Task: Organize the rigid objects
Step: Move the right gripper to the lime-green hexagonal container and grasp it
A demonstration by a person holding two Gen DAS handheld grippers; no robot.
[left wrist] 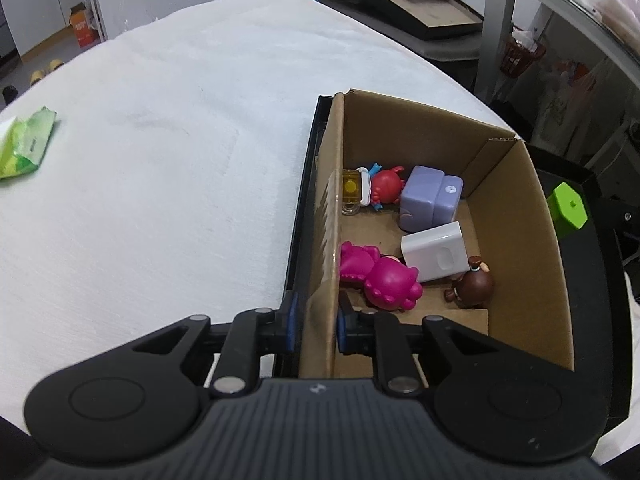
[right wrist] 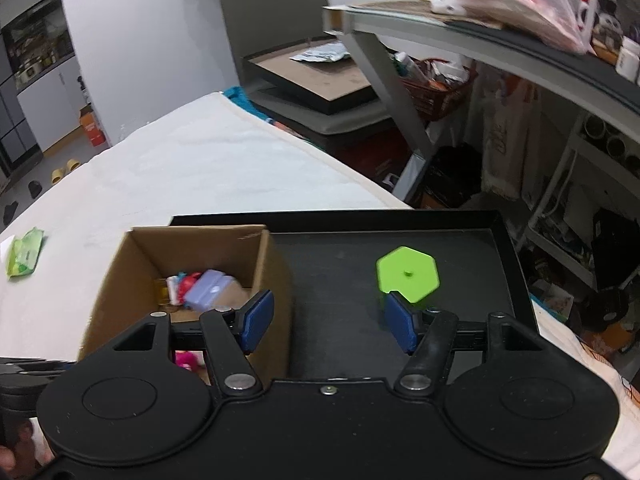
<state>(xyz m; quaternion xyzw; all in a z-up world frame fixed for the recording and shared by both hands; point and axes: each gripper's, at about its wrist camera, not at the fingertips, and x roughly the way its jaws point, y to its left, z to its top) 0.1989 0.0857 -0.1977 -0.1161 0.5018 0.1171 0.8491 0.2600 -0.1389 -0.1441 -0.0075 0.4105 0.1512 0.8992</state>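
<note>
green packet (left wrist: 22, 144) cut by edge

Cardboard box (left wrist: 516, 216) sits in the left part of a tray (right wrist: 508, 240) on the surface (left wrist: 180, 140). In the box: mug toy (left wrist: 352, 192) far-left against the left wall, crab figure (left wrist: 386, 188) just right of it, then a rounded block (left wrist: 430, 198) further right. Nearer — a flat box (left wrist: 436, 256) mid-floor, a figure (left wrist: 380, 278) at near-left by the left wall, a small doll (left wrist: 472, 284) near-right, touching the flat box. Hexagonal block (right wrist: 408, 274) stands on the tray right of the box, apart from it. Wipes pack (left wrist: 26, 142) lies on the surface well left of the tray. Left tool (left wrist: 314, 320) straddles the box's left wall at the near end; right tool (right wrist: 328, 320) is over the tray — left finger above the box's right wall, right finger just near of the hexagonal block.
</note>
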